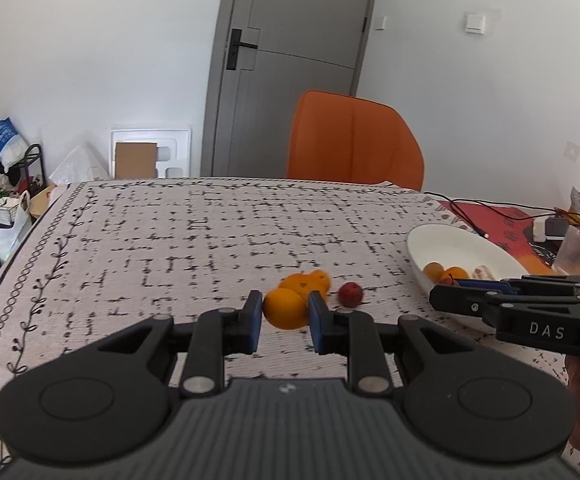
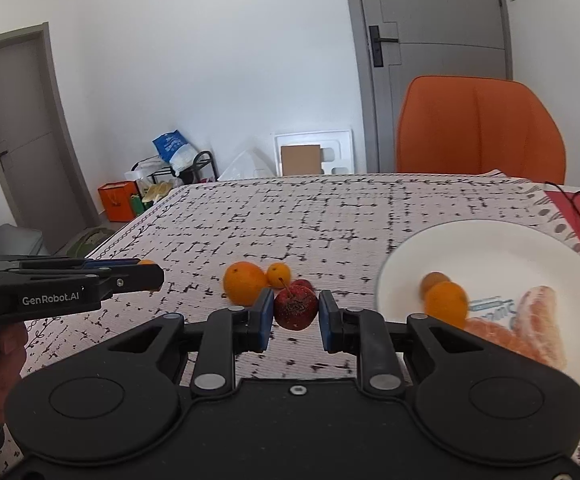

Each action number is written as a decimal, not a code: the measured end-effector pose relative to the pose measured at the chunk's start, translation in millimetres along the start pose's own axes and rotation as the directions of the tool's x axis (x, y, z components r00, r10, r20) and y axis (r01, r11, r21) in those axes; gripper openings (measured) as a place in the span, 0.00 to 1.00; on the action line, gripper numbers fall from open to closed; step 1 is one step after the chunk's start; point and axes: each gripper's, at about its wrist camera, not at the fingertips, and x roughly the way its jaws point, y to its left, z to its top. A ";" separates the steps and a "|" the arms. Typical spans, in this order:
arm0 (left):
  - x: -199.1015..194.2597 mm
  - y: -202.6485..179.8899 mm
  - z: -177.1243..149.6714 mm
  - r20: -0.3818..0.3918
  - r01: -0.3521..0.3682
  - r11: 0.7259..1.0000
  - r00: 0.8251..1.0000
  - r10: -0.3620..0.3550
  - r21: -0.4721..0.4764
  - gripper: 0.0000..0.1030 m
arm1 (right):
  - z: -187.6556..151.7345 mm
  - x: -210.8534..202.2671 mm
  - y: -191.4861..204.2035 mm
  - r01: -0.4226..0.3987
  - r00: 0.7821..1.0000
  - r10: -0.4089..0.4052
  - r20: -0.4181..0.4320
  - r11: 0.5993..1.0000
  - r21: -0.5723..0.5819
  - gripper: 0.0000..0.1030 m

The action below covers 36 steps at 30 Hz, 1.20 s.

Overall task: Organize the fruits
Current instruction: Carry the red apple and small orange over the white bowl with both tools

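We noted the left gripper (image 1: 284, 316) clenched on an orange (image 1: 285, 307), its blue pads pressed to either side, the fruit carried above the patterned tablecloth (image 1: 169, 248). The right gripper (image 2: 294, 312) gripped a small red fruit (image 2: 296, 306) the same way — stem up, off the cloth. On the cloth beyond lay two more oranges (image 2: 244, 282) side by side, with another red fruit (image 1: 350, 294) near them. To the right stood a white plate (image 2: 490, 248) holding two small oranges (image 2: 446, 303) and peeled segments (image 2: 538, 328). An orange chair (image 1: 354, 144) stood behind the table, before a grey door (image 1: 290, 60).
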 end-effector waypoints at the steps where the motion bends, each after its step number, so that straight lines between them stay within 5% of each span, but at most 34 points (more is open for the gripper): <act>1: 0.9 -3.0 0.5 0.000 0.005 1.000 1.000 -0.005 0.004 0.22 | -0.4 -2.0 -2.5 0.004 1.000 -0.004 0.002 1.000 0.003 0.22; 36: 55.9 -111.4 12.9 -0.047 0.184 0.965 0.983 -0.178 0.187 0.22 | -33.0 -43.1 -108.4 0.214 0.974 -0.225 0.032 0.957 0.198 0.22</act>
